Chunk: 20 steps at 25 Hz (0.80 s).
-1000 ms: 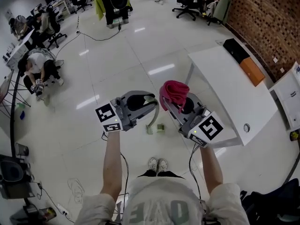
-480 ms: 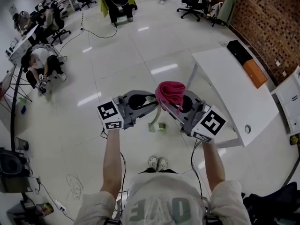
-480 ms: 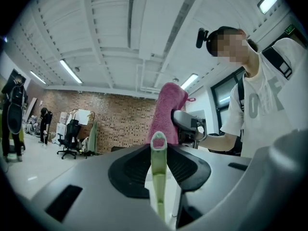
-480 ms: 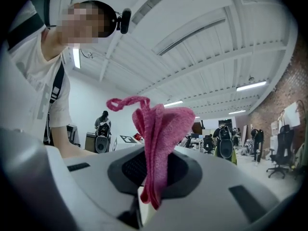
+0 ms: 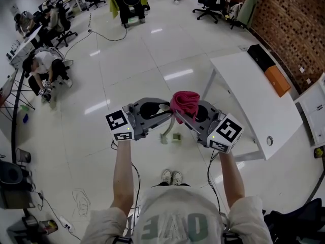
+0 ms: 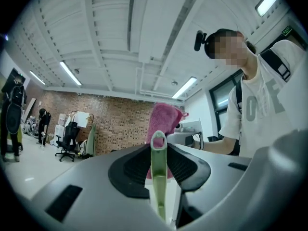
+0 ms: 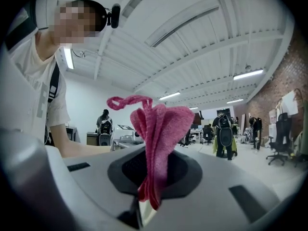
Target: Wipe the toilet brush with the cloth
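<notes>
**Brush in the left gripper, cloth in the right, held close together over the floor**

At the far left of the head view a person (image 5: 43,67) crouches on the glossy white floor (image 5: 127,60), near desks and office chairs.

The left gripper (image 5: 165,111) is held out level in front of the standing person. Its jaws are clenched on the pale green handle of the toilet brush (image 5: 166,128). In the left gripper view the handle (image 6: 159,177) stands upright between the two dark pads, and its looped end rises just above them. From the head view the rest of the brush hangs below the gripper toward the floor. A small green item (image 5: 175,136) shows just beside its lower end; I cannot tell what it is.

Just to the right, the right gripper (image 5: 181,114) points toward the left one, so the two tips are near each other. It grasps the pink cloth (image 5: 186,101), which bunches up above its jaws. The right gripper view shows the cloth (image 7: 161,129) pinched between the pads, with folds fanning upward and one loose loop curling to the side. In the left gripper view the cloth (image 6: 163,119) sits straight behind the handle's loop. Whether cloth and brush touch cannot be told.

Further right stands a white table (image 5: 254,111) that bears a black box (image 5: 258,55) and an orange box (image 5: 275,78). Beyond it runs a brick wall (image 5: 289,19).
</notes>
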Tool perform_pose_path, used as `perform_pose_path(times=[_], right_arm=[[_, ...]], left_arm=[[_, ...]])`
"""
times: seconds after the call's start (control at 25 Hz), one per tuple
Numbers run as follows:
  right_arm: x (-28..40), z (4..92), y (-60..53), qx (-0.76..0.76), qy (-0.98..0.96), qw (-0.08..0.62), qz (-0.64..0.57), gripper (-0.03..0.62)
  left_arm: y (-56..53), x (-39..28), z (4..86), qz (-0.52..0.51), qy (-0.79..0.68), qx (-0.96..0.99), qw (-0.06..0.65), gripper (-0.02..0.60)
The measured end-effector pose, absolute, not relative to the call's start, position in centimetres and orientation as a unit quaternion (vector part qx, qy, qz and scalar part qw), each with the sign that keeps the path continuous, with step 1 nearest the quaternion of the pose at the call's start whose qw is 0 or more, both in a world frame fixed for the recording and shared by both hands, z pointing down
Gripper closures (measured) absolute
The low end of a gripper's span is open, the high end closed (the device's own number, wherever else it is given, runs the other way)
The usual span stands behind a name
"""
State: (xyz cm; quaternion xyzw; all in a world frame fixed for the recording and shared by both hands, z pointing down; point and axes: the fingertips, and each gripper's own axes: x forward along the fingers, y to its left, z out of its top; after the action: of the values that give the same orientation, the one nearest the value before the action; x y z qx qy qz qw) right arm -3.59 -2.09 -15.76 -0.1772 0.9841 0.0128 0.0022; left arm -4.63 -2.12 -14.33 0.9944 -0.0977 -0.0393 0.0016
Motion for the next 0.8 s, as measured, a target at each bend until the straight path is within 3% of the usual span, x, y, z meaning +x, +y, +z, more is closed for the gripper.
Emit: perform_pose_path(times=[0.4, 0.8], right_arm=[[-3.0, -10.1, -3.4, -0.217, 0.975, -0.016, -0.052, 0.563], [-5.1, -3.7, -2.7, -0.244, 0.956, 0.043, -0.154, 0.563]], left_arm=[[-3.1, -5.6, -19.7, -0.125, -0.110, 0.986, -0.028, 0.472], [-2.9, -6.0, -22.5, -0.142, -0.125, 0.980, -0.053, 0.472]])
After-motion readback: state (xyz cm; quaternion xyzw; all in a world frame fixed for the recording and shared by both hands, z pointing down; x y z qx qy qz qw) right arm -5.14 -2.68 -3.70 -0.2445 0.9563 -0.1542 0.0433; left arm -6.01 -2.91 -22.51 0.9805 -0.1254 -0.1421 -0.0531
